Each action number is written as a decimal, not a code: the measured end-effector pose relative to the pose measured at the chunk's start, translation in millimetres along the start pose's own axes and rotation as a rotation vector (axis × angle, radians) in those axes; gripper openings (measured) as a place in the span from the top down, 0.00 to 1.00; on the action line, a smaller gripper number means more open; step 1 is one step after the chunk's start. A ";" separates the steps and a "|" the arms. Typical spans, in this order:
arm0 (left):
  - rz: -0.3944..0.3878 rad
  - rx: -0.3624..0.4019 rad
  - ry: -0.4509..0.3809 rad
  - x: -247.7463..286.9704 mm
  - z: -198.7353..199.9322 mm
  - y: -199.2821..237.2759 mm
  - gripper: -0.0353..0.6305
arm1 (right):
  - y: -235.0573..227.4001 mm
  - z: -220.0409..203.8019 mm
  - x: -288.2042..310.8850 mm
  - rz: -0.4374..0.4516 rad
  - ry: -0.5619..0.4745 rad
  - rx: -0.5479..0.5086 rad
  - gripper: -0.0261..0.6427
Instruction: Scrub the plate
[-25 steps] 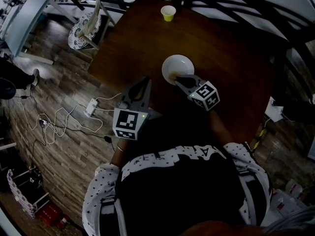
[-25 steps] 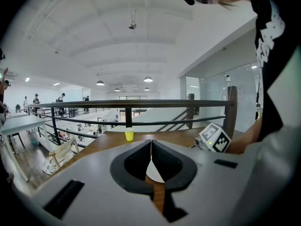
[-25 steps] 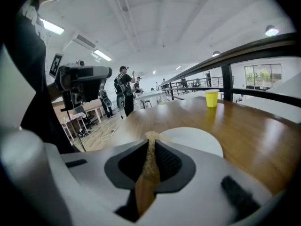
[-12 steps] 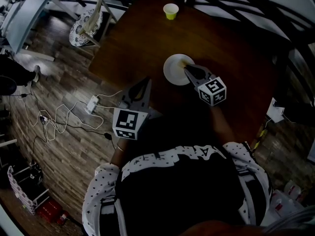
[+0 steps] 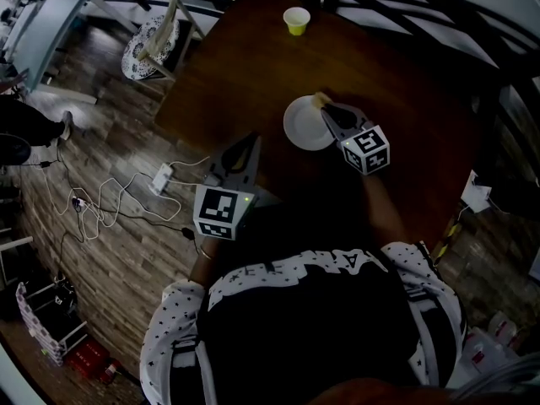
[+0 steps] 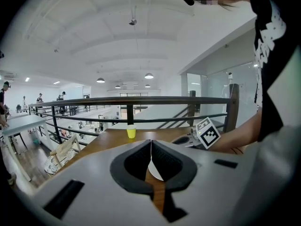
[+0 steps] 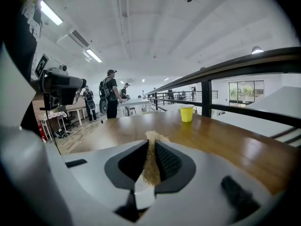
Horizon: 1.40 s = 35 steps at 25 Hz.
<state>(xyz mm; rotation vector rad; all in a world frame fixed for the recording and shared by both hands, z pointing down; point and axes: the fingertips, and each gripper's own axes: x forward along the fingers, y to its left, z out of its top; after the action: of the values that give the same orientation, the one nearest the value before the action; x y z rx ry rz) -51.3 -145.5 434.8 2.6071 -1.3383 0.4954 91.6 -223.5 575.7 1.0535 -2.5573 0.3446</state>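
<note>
R gripper (image 5: 326,110) clamps sponge (image 5: 318,99) at plate (image 5: 302,126) rim (L gripper (image 5: 251,140) closed).

This is a large open-plan office or lab hall, seen from a wooden counter (image 5: 396,99) set against a black railing (image 6: 141,100), with more of the hall showing beyond the rail. A white arched ceiling (image 6: 131,41) carries round lamps (image 6: 148,76) and strip lights (image 7: 51,14), glass walls (image 6: 211,88) close off side rooms, and people (image 7: 111,98) with backpacks stand by white tables (image 7: 136,102). Loose cables (image 5: 93,209) and a power strip (image 5: 158,180) lie on the plank floor (image 5: 110,251) near a chair (image 5: 156,36).
</note>
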 end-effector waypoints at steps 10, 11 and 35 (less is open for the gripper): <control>-0.004 -0.005 0.007 3.1 -1.5 5.9 0.93 | 1.1 -15.6 9.8 0.012 0.070 -0.042 0.89; -0.005 -0.005 0.007 3.4 -2.0 5.1 0.93 | 1.6 -17.6 9.7 0.014 0.076 -0.044 0.89; -0.028 -0.003 -0.004 3.9 -0.5 -6.0 0.93 | 14.8 -33.5 1.0 0.042 0.163 -0.104 0.89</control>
<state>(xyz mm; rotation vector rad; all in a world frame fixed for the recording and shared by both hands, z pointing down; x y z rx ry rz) -44.4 -144.8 436.7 2.6215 -1.3008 0.4843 88.0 -202.1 605.2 0.8969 -2.4263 0.2918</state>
